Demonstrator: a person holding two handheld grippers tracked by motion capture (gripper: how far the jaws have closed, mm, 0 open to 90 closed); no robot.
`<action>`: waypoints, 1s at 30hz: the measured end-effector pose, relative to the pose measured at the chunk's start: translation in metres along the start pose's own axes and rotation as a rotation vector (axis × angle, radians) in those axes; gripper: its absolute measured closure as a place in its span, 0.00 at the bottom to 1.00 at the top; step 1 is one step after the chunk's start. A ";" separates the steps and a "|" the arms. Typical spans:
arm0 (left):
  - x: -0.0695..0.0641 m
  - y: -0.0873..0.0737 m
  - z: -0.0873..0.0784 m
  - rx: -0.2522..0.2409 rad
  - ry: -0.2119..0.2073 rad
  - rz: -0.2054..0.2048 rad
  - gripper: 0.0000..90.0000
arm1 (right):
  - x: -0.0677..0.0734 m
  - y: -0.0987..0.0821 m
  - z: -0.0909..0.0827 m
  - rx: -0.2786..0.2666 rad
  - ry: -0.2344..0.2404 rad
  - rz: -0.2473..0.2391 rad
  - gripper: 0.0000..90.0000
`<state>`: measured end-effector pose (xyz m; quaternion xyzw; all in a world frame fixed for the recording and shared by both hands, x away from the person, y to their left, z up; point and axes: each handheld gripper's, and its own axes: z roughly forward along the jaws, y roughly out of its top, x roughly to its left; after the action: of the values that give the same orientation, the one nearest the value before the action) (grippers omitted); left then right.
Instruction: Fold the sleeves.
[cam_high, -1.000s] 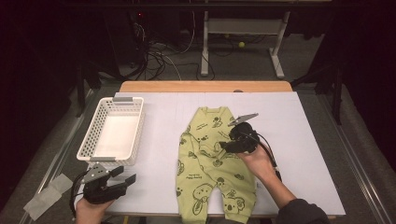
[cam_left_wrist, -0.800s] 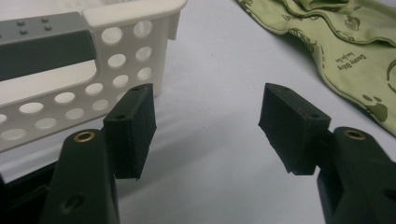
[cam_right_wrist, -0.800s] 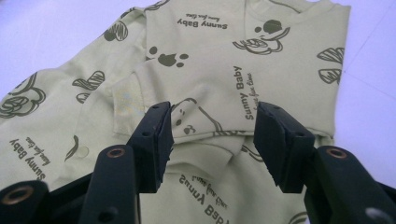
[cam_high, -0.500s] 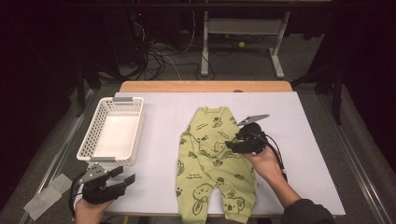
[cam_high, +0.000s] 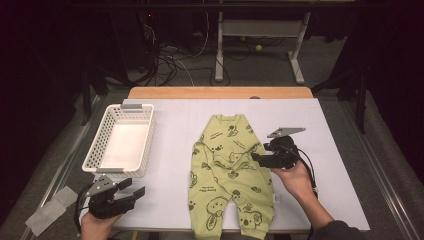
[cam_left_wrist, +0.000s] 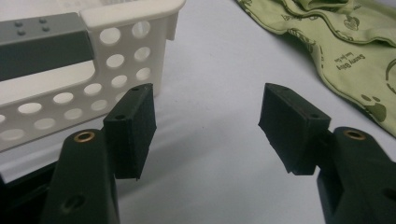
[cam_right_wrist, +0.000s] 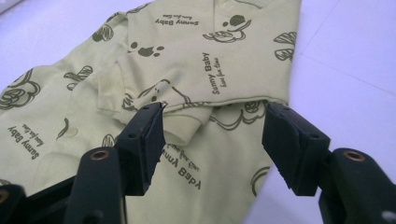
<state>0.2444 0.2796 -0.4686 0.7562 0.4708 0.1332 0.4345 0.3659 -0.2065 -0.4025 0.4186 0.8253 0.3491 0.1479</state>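
A light green baby romper (cam_high: 230, 170) with dark cartoon prints lies flat on the white table top (cam_high: 170, 130), legs toward the person. One sleeve (cam_right_wrist: 154, 95) is folded across the chest, and its cuff lies just beyond my right gripper (cam_right_wrist: 212, 140). That gripper (cam_high: 256, 160) hovers at the romper's right edge, pointing left. Its jaws have just been opening and stand apart, pressing on nothing. My left gripper (cam_high: 134, 187) rests near the front left corner, open and empty (cam_left_wrist: 205, 126), aimed at the bare table between the basket and the romper (cam_left_wrist: 345, 42).
A white perforated basket (cam_high: 95, 150) stands at the table's left side, close ahead of the left gripper (cam_left_wrist: 130, 14). A wooden strip (cam_high: 220, 93) edges the far side. Desk legs and cables stand on the floor beyond.
My right gripper has drawn back to the right, from over the romper's middle to its right edge, and its jaws have spread wider. The left gripper has stayed put.
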 end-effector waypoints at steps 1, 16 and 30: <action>0.000 0.000 0.000 0.000 0.000 -0.001 0.37 | 0.000 -0.001 -0.002 -0.002 -0.002 0.000 0.42; 0.001 0.001 0.004 0.012 0.002 -0.009 0.37 | -0.012 -0.023 -0.028 -0.085 -0.005 0.016 0.38; 0.002 0.000 0.004 0.020 0.009 -0.009 0.37 | -0.021 -0.058 -0.051 -0.153 -0.011 0.057 0.33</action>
<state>0.2479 0.2791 -0.4710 0.7578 0.4774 0.1299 0.4253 0.3172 -0.2696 -0.4077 0.4315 0.7831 0.4126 0.1740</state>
